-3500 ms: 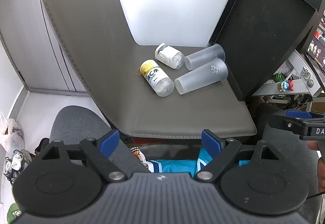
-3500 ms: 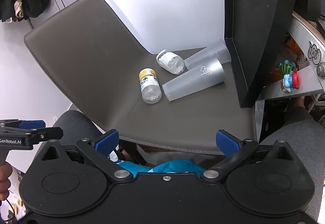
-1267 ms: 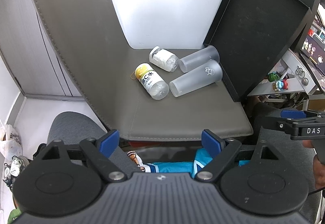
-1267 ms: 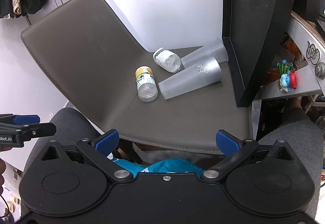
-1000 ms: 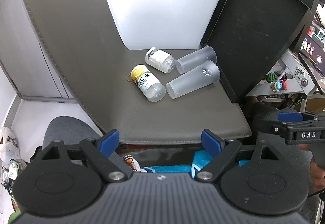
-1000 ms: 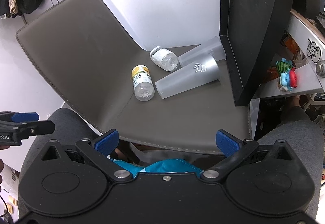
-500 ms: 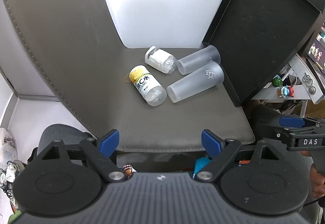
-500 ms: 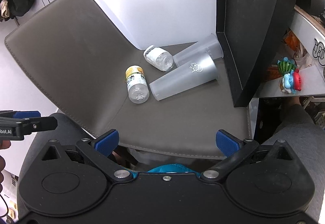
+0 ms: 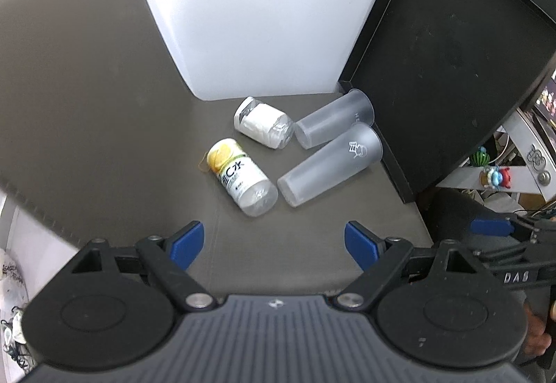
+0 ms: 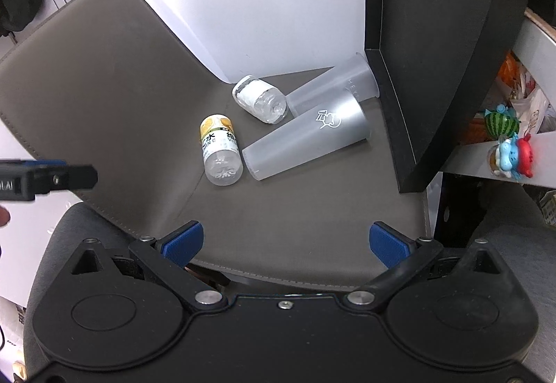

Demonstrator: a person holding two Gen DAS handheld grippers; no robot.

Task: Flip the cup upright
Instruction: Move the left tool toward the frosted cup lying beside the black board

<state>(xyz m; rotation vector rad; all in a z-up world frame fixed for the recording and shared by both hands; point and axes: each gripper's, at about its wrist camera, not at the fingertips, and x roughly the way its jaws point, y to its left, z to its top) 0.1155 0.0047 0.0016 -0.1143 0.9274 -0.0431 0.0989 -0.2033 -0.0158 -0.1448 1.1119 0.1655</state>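
Two frosted plastic cups lie on their sides on a grey leather mat (image 9: pixel 312 244). The nearer cup (image 9: pixel 330 164) (image 10: pixel 305 143) carries a white logo. The farther cup (image 9: pixel 335 122) (image 10: pixel 333 87) lies behind it, against a black panel. My left gripper (image 9: pixel 274 240) is open and empty, above the mat's front part, short of the cups. My right gripper (image 10: pixel 285 240) is open and empty at the mat's front edge. Each gripper shows at the side of the other's view.
Two small bottles lie left of the cups: a yellow-capped one (image 9: pixel 241 178) (image 10: pixel 220 153) and a white-labelled one (image 9: pixel 264 122) (image 10: pixel 260 99). A black panel (image 9: pixel 444 70) stands at the right. A shelf with small toys (image 10: pixel 507 146) lies further right. The mat curves up behind.
Both grippers have moved forward toward the mat and cups; the cups and bottles look larger. Nothing on the mat has moved. Both grippers stay open.
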